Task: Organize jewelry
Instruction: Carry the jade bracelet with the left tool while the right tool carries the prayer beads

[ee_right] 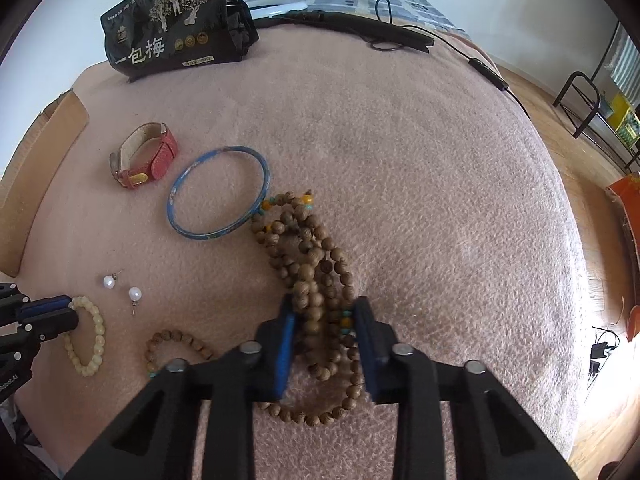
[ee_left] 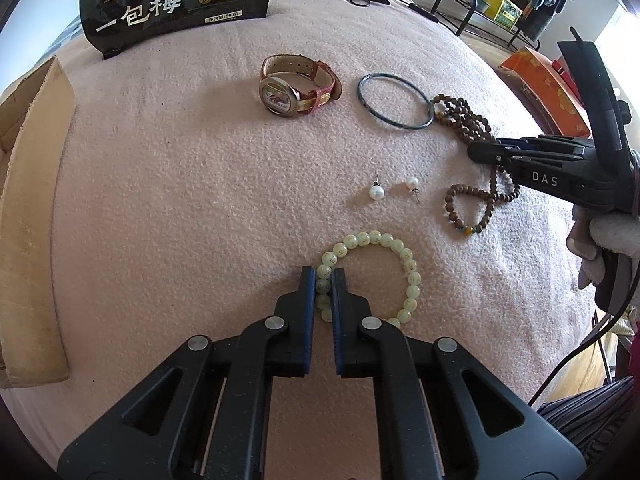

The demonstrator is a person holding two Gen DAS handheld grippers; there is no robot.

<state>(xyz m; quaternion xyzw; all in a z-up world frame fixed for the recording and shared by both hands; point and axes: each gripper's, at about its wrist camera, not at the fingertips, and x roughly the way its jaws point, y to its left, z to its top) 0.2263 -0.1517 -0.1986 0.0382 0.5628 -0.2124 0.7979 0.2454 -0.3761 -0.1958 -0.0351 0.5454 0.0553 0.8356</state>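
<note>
The left gripper (ee_left: 324,280) had its fingers (ee_left: 307,292) closed on the near-left arc of the pale jade bead bracelet (ee_left: 410,276), 1 or 2 beads pinched between the pads. The rest of the loop lay flat on the pink blanket (ee_left: 180,184), running up and to the right of the fingers in the left wrist view.

The right gripper (ee_right: 325,320) had its fingers (ee_right: 286,332) drawn in around the long wooden bead strand (ee_right: 308,264). Several passes of beads filled the gap and the pads looked to be touching them, so I judge it a grip on the bundle. The strand's long axis ran from the fingers up and slightly left in the right wrist view, ending beside the blue bangle (ee_right: 218,194); more of it looped below the fingers.

Each hand was nearest its own piece, so a lift would carry both away from the blanket.

Counted on the bed: 1 jade bracelet, 1 long wooden strand, 1 small wooden bead bracelet (ee_right: 176,346) at lower left, 2 pearl earrings (ee_right: 122,287), 1 bangle and 1 red-strapped watch (ee_right: 144,156). A cardboard box (ee_left: 36,216) sat at the left edge, and 1 black snack bag (ee_right: 176,28) at the upper left.
</note>
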